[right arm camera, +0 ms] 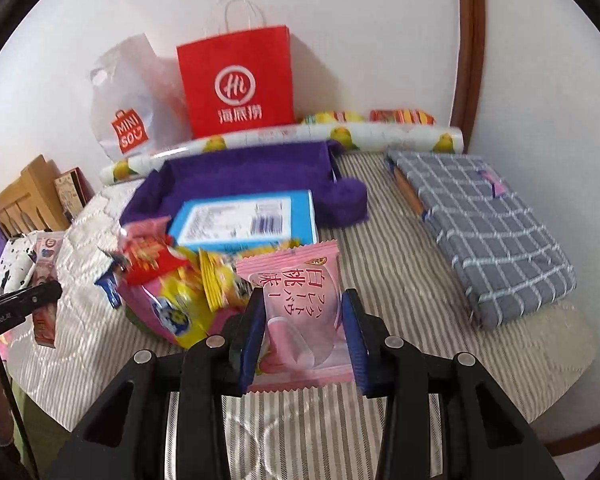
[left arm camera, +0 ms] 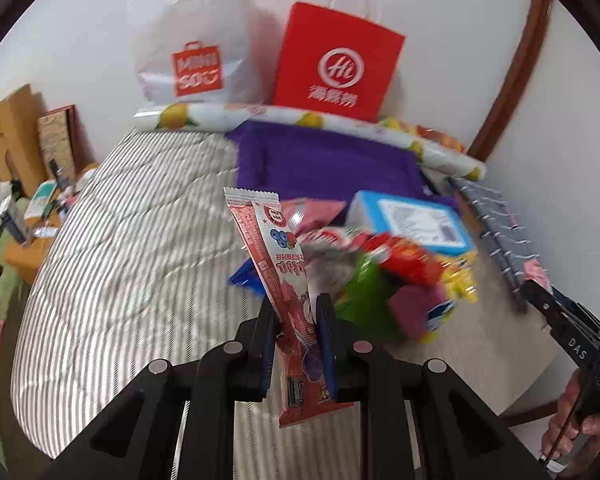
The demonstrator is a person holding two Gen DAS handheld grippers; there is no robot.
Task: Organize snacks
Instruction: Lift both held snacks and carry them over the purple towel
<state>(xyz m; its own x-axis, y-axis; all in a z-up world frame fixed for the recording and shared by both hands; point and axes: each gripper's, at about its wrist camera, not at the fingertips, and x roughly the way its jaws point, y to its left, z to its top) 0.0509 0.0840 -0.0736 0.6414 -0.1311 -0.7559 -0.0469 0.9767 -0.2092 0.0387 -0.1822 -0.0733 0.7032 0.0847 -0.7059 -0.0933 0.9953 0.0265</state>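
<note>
My left gripper [left arm camera: 298, 312] is shut on a long red snack stick packet [left arm camera: 274, 264] with berry pictures, held up above the striped bed. My right gripper [right arm camera: 302, 304] is shut on a pink square snack packet [right arm camera: 298, 312] with Japanese lettering, lifted over the bedcover. A pile of mixed snack packets [right arm camera: 172, 280] lies on the bed, left of the pink packet; the same pile [left arm camera: 396, 276] shows blurred to the right of the red stick. A blue box [right arm camera: 244, 220] rests behind the pile on a purple cloth tray [right arm camera: 236, 172].
A red paper bag [right arm camera: 236, 84] and a white plastic bag [right arm camera: 132, 104] lean on the wall behind a rolled fruit-print sheet [right arm camera: 284, 136]. A grey checked notebook [right arm camera: 484, 224] lies at the right. The other gripper [left arm camera: 568, 344] and a hand [left arm camera: 576, 436] show at lower right. A wooden headboard [left arm camera: 8, 140] stands at far left.
</note>
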